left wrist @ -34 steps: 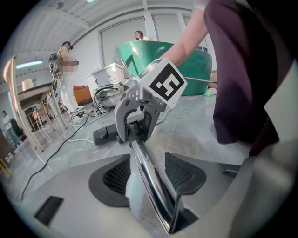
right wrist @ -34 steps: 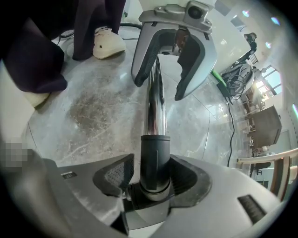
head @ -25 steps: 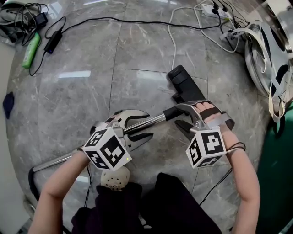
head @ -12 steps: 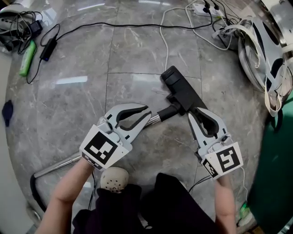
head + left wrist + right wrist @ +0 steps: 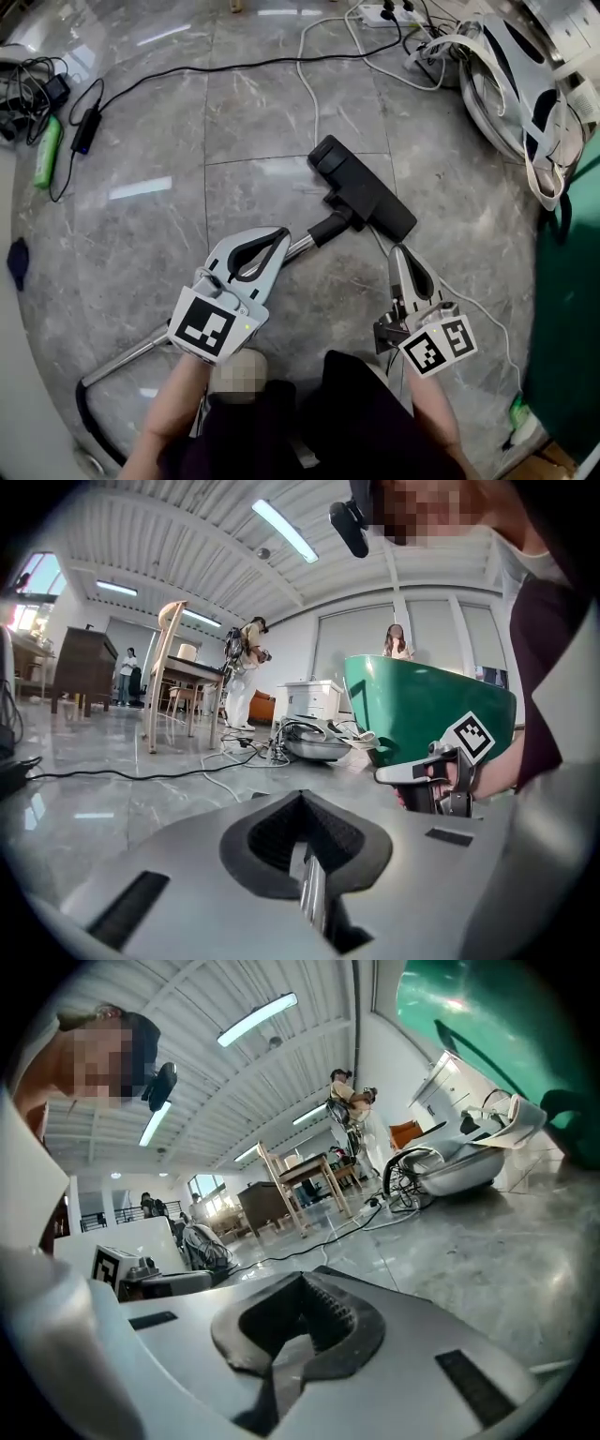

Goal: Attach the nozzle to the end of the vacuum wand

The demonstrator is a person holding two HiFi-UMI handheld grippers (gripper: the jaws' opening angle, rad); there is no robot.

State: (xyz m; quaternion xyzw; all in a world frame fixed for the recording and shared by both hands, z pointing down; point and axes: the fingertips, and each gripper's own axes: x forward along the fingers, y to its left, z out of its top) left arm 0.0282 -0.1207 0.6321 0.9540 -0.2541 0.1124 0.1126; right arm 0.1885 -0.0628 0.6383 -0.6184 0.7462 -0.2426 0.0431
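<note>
No legible txt, labels or nos.

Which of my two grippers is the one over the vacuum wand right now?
The left gripper: its shut jaws overlap the metal wand just behind the black nozzle. The right gripper, also shut, is off to the side, clear of it.

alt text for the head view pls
A black vacuum nozzle lies on the grey tiled floor, joined to a metal wand. The left claw is shut over the wand, and the right claw, also shut, is near the nozzle.
</note>
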